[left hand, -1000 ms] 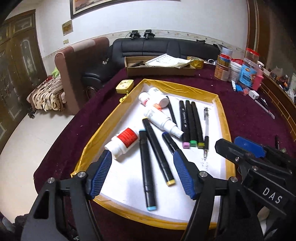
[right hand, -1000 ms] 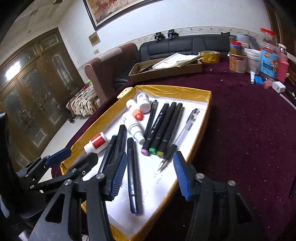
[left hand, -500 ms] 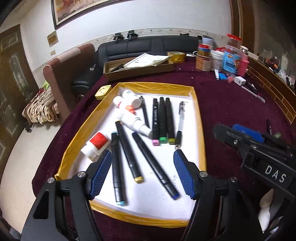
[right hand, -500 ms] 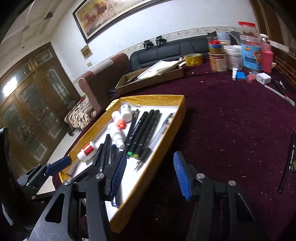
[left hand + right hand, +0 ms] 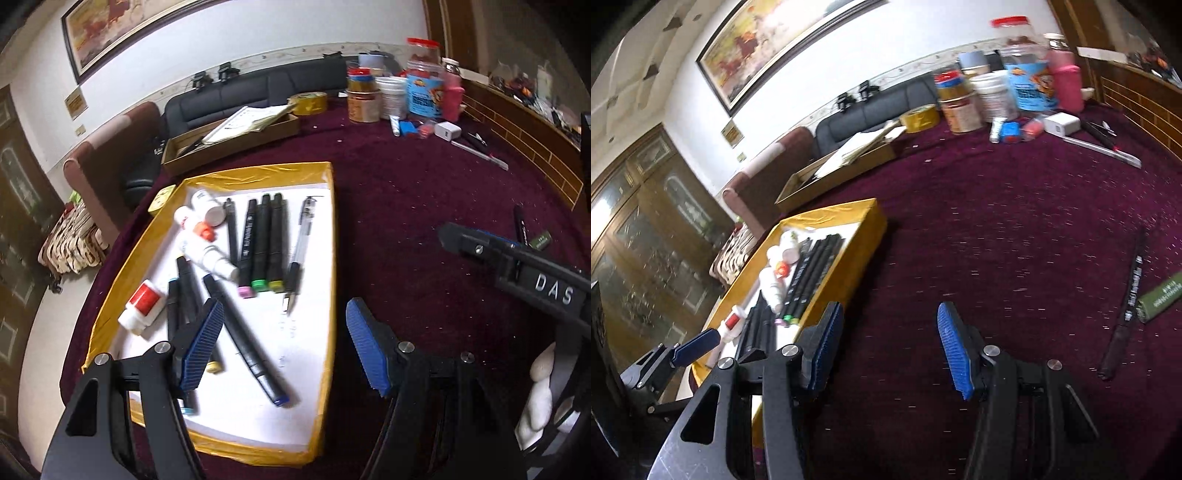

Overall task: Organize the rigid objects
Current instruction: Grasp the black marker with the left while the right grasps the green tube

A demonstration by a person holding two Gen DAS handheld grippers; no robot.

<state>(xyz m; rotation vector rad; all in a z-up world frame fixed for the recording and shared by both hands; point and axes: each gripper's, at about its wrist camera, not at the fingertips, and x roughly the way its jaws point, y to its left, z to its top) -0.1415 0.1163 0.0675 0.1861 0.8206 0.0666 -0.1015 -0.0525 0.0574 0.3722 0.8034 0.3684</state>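
I have the left gripper point(image 5: 284, 343) hanging over the near right part of the yellow-edged tray point(image 5: 325, 266), its jaws standing well apart with nothing between the blue pads and nothing touched. Inside the tray, three black markers point(image 5: 263, 242) lie side by side near the middle with pink, green and yellow ends toward me; a clear pen point(image 5: 300, 251) lies just right of them. Left of those markers are white bottles point(image 5: 207, 236), one with an orange cap, and a red-labelled bottle point(image 5: 142, 308) sits near the tray's left rim. More black markers lie loose at angles in the near part of the tray, one with a blue tip point(image 5: 247, 343).

My right gripper point(image 5: 890, 350) is off the tray's right side, above the bare maroon tablecloth point(image 5: 997, 229). Its jaws are moderately parted and empty, touching nothing. Well to the right of the tray, a black marker point(image 5: 1126, 306) and a green stick point(image 5: 1161, 297) lie on the cloth, just beside each other.
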